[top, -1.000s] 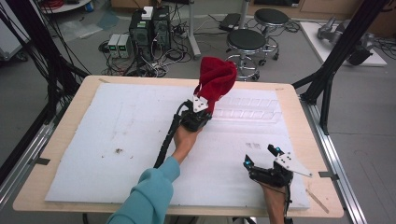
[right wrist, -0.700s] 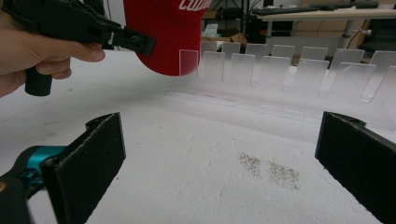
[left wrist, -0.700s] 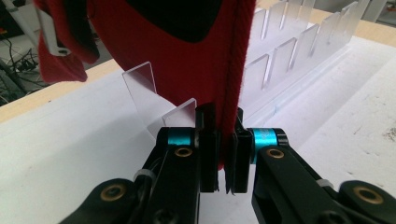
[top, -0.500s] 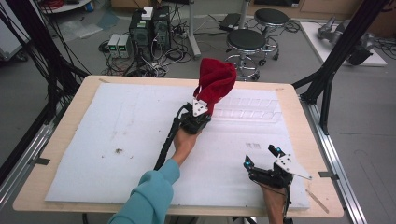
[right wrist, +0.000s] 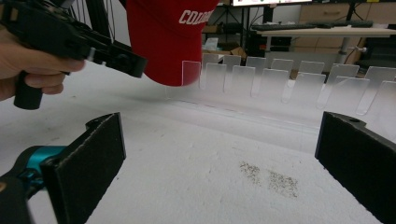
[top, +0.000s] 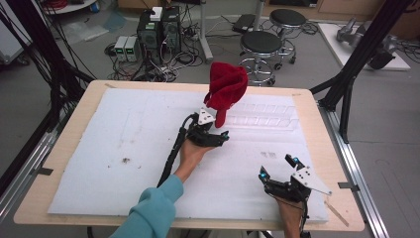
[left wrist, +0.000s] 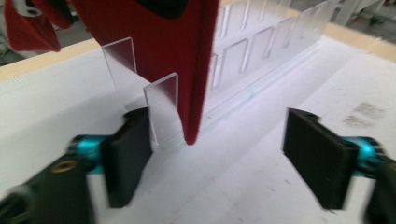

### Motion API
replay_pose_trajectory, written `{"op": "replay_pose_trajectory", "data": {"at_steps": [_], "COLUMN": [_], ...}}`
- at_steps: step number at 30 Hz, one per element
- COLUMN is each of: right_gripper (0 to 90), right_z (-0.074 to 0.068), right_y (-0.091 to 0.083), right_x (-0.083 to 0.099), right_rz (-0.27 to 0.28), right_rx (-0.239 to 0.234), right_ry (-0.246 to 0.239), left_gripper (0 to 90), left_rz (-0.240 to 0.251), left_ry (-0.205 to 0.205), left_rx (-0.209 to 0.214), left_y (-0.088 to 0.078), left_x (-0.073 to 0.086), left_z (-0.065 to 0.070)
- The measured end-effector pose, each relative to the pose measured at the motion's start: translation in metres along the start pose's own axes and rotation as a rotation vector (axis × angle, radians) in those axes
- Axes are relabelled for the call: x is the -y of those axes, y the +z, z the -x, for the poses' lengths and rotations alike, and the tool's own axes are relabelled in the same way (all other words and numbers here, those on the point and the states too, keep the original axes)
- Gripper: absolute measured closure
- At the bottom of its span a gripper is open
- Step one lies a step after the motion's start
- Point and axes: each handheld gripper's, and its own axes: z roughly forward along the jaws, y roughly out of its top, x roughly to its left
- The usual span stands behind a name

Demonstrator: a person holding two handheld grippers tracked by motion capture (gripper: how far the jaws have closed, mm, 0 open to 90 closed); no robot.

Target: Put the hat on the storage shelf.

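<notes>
A red cap (top: 227, 89) hangs over the left end of a clear plastic rack (top: 262, 115) of upright tabs at the back of the white sheet. My left gripper (top: 221, 130) sits just in front of it. Its jaws have just been opening. In the left gripper view the cap (left wrist: 154, 42) hangs down between the spread jaws of that gripper (left wrist: 219, 154), beside a clear tab, and neither pad touches it. My right gripper (top: 277, 167) stands open near the front right, nothing between its jaws. The right gripper view shows the cap (right wrist: 168, 42) and rack (right wrist: 289, 84) ahead.
A white foam sheet (top: 124, 173) covers the wooden table (top: 89, 106). Dark crumbs lie on the sheet at the left (top: 125, 159) and ahead of the right gripper (right wrist: 271, 177). Stools (top: 261, 43) and computer boxes (top: 158, 25) stand on the floor beyond the table.
The left gripper's jaws have spread apart and let go of the cap, which stays on the rack. The right gripper has not moved.
</notes>
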Motion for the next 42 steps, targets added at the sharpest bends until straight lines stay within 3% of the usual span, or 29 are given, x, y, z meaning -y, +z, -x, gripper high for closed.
{"op": "replay_pose_trajectory", "data": {"at_steps": [2, 5, 13, 20, 26, 33, 42], "right_gripper": [0.5, 0.5, 0.5, 0.5, 0.5, 0.5, 0.5], "right_z": [0.0, 0.0, -0.002, -0.003, -0.004, -0.006, -0.007], "right_y": [0.0, -0.002, -0.001, -0.001, -0.001, -0.001, -0.001], "right_x": [0.0, 0.001, 0.001, 0.001, 0.001, 0.001, 0.001], "right_rz": [0.007, 0.025, 0.012, 0.015, 0.012, 0.01, 0.014], "right_rx": [-0.003, -0.003, 0.007, 0.016, 0.017, 0.023, 0.034], "right_ry": [0.0, 0.001, -0.007, -0.023, -0.023, -0.04, -0.043], "left_gripper": [14.5, 14.5, 14.7, 14.7, 14.7, 14.7, 14.6], "left_rz": [-0.007, 0.019, 0.093, 0.191, 0.257, 0.326, 0.373], "left_ry": [0.01, 0.022, 0.073, 0.126, 0.132, 0.136, 0.118], "left_rx": [0.026, 0.039, 0.087, 0.088, 0.034, 0.005, -0.003], "left_y": [-0.012, -0.039, -0.113, -0.183, -0.227, -0.255, -0.256], "left_x": [0.001, 0.004, 0.016, 0.062, 0.111, 0.147, 0.155], "left_z": [0.0, -0.004, -0.025, -0.055, -0.084, -0.101, -0.105]}}
